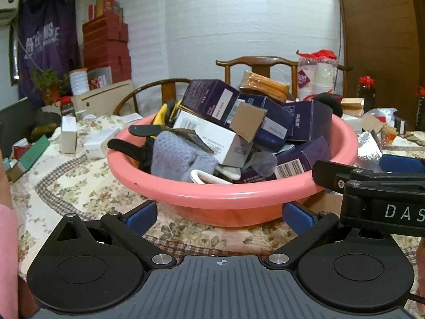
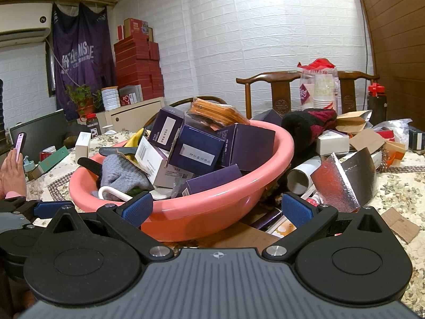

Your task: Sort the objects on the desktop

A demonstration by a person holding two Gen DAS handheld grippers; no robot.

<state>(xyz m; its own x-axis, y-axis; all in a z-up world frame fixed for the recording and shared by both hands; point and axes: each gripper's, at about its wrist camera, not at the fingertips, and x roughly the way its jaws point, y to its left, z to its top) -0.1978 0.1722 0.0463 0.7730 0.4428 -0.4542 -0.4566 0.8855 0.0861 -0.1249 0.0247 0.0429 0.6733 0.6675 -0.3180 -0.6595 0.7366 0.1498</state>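
Observation:
A pink plastic basin (image 1: pixel 228 199) (image 2: pixel 212 202) sits on the floral tablecloth, heaped with dark purple boxes (image 1: pixel 209 101) (image 2: pixel 196 148), a white box (image 1: pixel 207 138), a grey knit cloth (image 1: pixel 178 159) (image 2: pixel 119 175) and an orange pouch (image 1: pixel 265 85) (image 2: pixel 217 114). My left gripper (image 1: pixel 220 216) is open and empty, just in front of the basin's near wall. My right gripper (image 2: pixel 217 208) is open and empty, at the basin's right front. The right gripper also shows in the left wrist view (image 1: pixel 372 180), at the right.
Right of the basin lie a silver foil bag (image 2: pixel 345 180), a white tube (image 2: pixel 302 175), a black and red knit hat (image 2: pixel 308 127) and flat cardboard (image 2: pixel 398 223). White boxes (image 1: pixel 69 135) stand at the left. Wooden chairs (image 2: pixel 281 90) stand behind the table.

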